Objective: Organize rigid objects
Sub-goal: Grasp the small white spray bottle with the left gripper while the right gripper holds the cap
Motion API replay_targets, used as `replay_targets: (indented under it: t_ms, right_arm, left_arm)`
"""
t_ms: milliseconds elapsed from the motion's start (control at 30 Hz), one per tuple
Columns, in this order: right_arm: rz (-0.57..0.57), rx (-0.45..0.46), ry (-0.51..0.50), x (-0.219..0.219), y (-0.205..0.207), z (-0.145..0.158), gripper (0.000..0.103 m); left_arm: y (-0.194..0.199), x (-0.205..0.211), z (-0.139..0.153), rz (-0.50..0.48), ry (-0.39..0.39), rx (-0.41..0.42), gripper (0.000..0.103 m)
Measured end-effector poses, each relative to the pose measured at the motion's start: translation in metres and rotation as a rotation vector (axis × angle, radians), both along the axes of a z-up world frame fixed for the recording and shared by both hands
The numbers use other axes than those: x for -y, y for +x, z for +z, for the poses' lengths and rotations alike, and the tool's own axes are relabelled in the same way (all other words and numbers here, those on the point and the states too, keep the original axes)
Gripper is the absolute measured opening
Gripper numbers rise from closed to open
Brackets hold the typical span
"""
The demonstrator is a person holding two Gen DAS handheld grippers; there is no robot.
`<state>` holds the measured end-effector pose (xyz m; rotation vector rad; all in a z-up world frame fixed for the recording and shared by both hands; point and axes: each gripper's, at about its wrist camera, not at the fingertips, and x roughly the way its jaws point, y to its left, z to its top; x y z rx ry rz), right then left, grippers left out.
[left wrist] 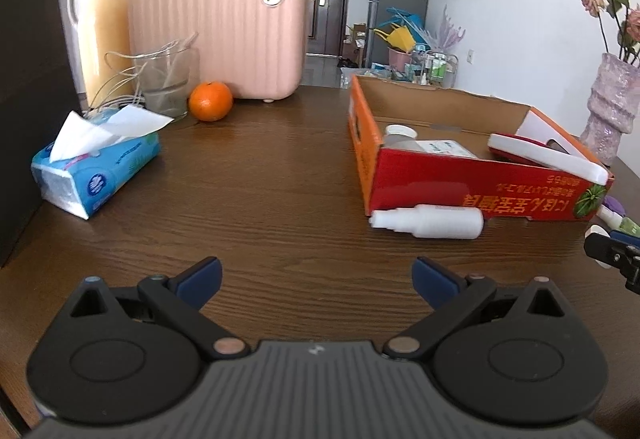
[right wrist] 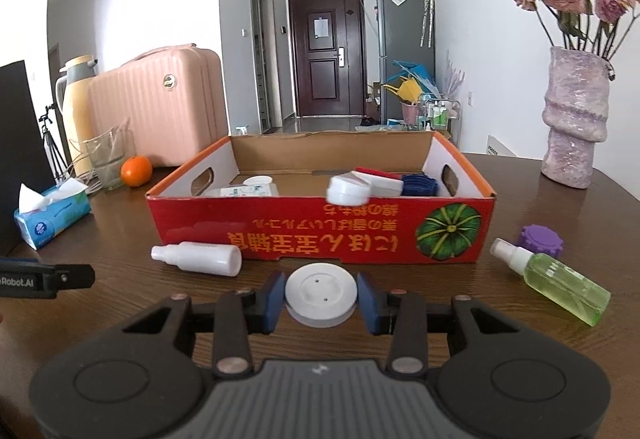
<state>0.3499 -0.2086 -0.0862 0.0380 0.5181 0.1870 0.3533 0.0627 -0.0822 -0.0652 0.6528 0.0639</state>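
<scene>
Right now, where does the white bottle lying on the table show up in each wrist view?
Left wrist view: the white bottle lies right of centre, against the near wall of the red cardboard box, cap pointing left.
Right wrist view: the white bottle lies left of centre, before the box's left front corner, cap pointing left.
Shared landmark: the orange beside the pink suitcase.

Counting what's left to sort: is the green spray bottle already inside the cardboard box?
No, the green spray bottle lies on the table in front of the cardboard box.
</scene>
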Motion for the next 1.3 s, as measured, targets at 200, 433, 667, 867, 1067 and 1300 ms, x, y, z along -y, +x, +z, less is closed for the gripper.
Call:
replay_targets:
  t_ms: [200, 433, 667, 867, 1067, 1300]
  right_arm:
    - [-0.036, 0.003, 0.018, 0.022, -0.004, 0.0, 0.039]
    - [-0.074, -0.001, 0.031, 0.045, -0.004, -0.001, 0.039]
    - [-0.094, -0.001, 0.039, 0.061, -0.004, -0.002, 0.039]
    - [-0.102, 0.002, 0.041, 0.068, -0.005, -0.001, 0.039]
    - [-0.118, -0.011, 0.043, 0.075, -0.002, -0.004, 0.039]
    - [-0.118, -0.02, 0.041, 0.075, -0.002, -0.006, 0.039]
  left_arm:
    - [0.01, 0.022, 0.004, -0.023, 0.014, 0.006, 0.103]
    - [0.027, 0.052, 0.003, -0.058, 0.033, 0.002, 0.103]
    - [0.043, 0.077, -0.001, -0.073, 0.058, 0.003, 0.103]
    - [0.056, 0.087, -0.008, -0.071, 0.062, -0.013, 0.103]
    - [0.068, 0.095, -0.014, -0.058, 0.088, -0.018, 0.103]
    - [0.082, 0.096, -0.022, -0.036, 0.1, -0.028, 0.103]
